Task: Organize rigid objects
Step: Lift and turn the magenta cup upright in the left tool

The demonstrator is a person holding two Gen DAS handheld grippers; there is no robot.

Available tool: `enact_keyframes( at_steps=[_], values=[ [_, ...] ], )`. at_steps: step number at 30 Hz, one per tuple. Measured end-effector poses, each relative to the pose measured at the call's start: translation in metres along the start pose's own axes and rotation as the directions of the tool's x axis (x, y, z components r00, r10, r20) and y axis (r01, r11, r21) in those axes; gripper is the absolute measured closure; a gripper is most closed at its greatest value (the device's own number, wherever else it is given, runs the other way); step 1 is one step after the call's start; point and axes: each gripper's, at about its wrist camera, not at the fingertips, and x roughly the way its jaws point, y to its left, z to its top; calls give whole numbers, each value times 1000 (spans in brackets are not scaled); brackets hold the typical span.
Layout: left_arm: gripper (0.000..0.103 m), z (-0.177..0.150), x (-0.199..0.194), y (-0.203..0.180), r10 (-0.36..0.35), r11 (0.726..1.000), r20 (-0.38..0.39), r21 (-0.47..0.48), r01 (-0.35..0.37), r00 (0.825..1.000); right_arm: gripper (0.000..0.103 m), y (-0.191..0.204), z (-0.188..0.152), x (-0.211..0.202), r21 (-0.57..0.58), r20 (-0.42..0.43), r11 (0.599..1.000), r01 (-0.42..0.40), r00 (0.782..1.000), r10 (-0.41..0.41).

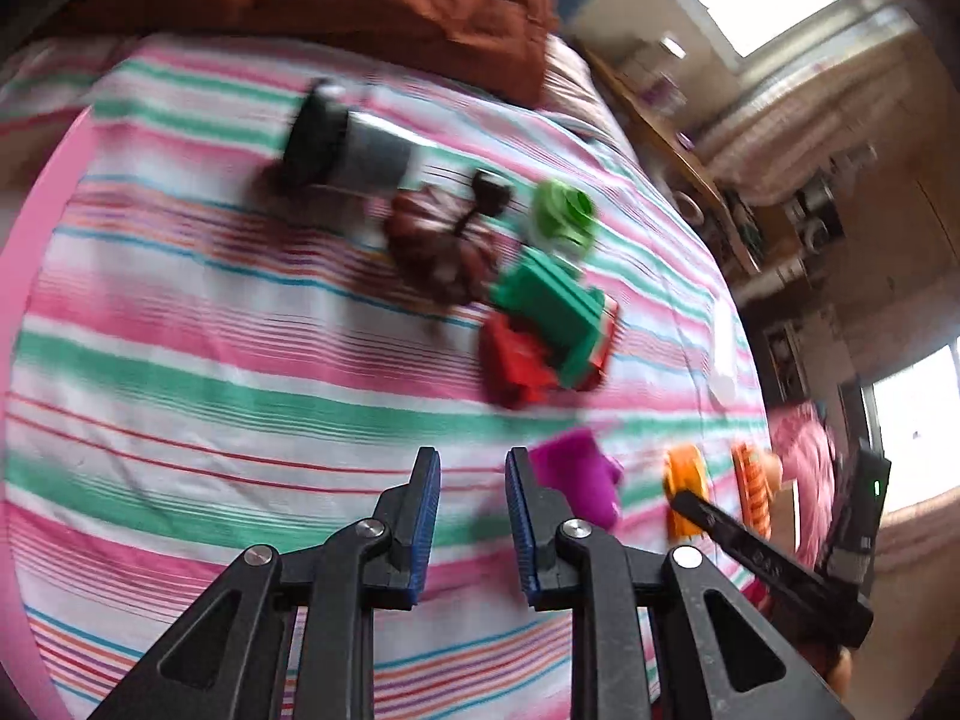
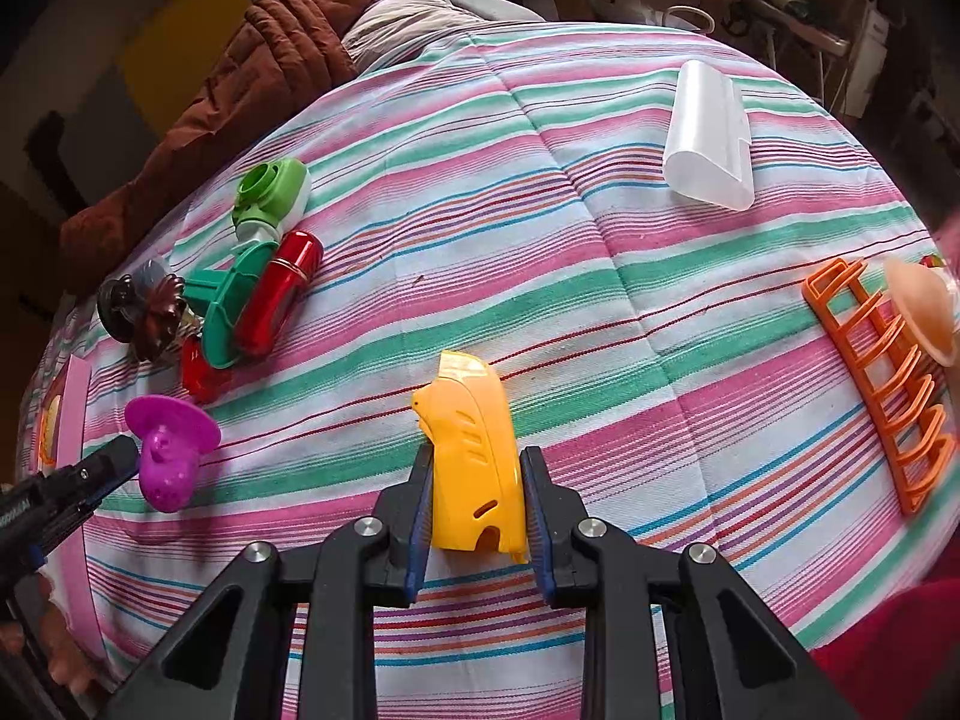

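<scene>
In the right wrist view my right gripper [image 2: 477, 462] is shut on a yellow plastic shell [image 2: 462, 408], which stands upright just over the striped bedspread [image 2: 600, 276]. A purple funnel-shaped piece [image 2: 171, 450] lies to its left, and the tip of my left gripper [image 2: 114, 462] sits beside it. In the left wrist view the left gripper [image 1: 473, 480] has its jaws drawn close together with only cloth showing in the narrow gap. The purple piece [image 1: 576, 474] lies just outside its right finger. The view is blurred.
A heap of green [image 2: 270, 186], red [image 2: 276, 294] and brown [image 2: 156, 312] pieces lies at the far left, with a black-and-grey cylinder [image 1: 348, 144]. An orange rack [image 2: 882, 372] and a clear cover [image 2: 708, 138] lie right. A brown blanket [image 2: 240, 78] edges the bed.
</scene>
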Motion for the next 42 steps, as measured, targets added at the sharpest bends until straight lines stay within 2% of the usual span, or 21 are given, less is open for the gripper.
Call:
enact_keyframes(
  at_steps=[2, 4, 7, 9, 10, 12, 14, 17, 19, 20, 21, 23, 29, 32, 34, 38, 40, 42],
  values=[
    [84, 4, -3, 12, 9, 999, 13, -43, -8, 1000, 76, 0, 0, 0, 1, 0, 1000, -1, 1000, 1],
    [84, 2, -8, 13, 9, 1000, 35, -29, -8, 999, 75, 0, 0, 0, 0, 0, 1000, 0, 1000, 0],
    [80, -12, -15, -3, -62, 997, 46, 41, 60, 997, 75, 0, 0, 0, -1, 0, 1000, 1, 1000, -1],
    [71, -26, -17, -22, -89, 988, 52, 129, 81, 995, 75, -1, 0, 0, -2, 1, 1000, 2, 1000, -2],
    [70, -35, -16, -33, -82, 981, 60, 180, 70, 995, 75, -1, 0, 0, -2, 1, 1000, 1, 1000, -1],
    [60, -51, -13, -54, -58, 959, 75, 280, 34, 996, 75, -1, 0, 0, -1, 1, 1000, 1, 1000, -1],
    [60, -62, -4, -69, 0, 930, 81, 367, -29, 997, 75, -1, -1, 0, -1, 1, 1000, 1, 1000, -1],
    [60, -69, 18, -83, 97, 887, 90, 444, -127, 991, 75, -1, -1, 0, -2, 0, 1000, 2, 1000, -2],
    [61, -67, 29, -82, 115, 880, 71, 456, -135, 991, 75, 0, -1, 1, -1, 0, 1000, 1, 1000, -1],
    [70, -67, 31, -80, 119, 880, 70, 454, -138, 990, 75, -1, -1, 1, 1, -1, 1000, -2, 1000, 2],
    [72, -66, 29, -79, 126, 881, 78, 449, -148, 989, 75, -1, -1, 1, 5, -1, 1000, -5, 1000, 5],
    [73, -64, 22, -74, 113, 888, 73, 439, -133, 991, 75, -1, 0, 1, 8, -3, 1000, -7, 1000, 7],
    [74, -56, -10, -80, 112, 879, 146, 447, -166, 983, 75, 0, -1, 1, 1, -1, 1000, -2, 1000, 2],
    [75, -54, -14, -85, 127, 855, 168, 481, -194, 978, 75, 1, -1, 1, 1, -1, 1000, -1, 1000, 1],
    [75, -54, -8, -84, 144, 844, 155, 497, -203, 977, 75, 1, -1, 1, -1, -1, 1000, 0, 1000, 0],
    [75, -59, -3, -78, 131, 860, 125, 479, -175, 983, 75, 1, -2, 1, 4, -2, 1000, -5, 1000, 5],
    [75, -63, -3, -80, 117, 860, 127, 483, -164, 985, 75, 1, -2, 0, 3, -3, 1000, -4, 1000, 4],
    [71, -60, -1, -84, 134, 857, 133, 481, -182, 982, 75, 1, -1, 0, 0, -2, 1000, -3, 1000, 3]
  ],
)
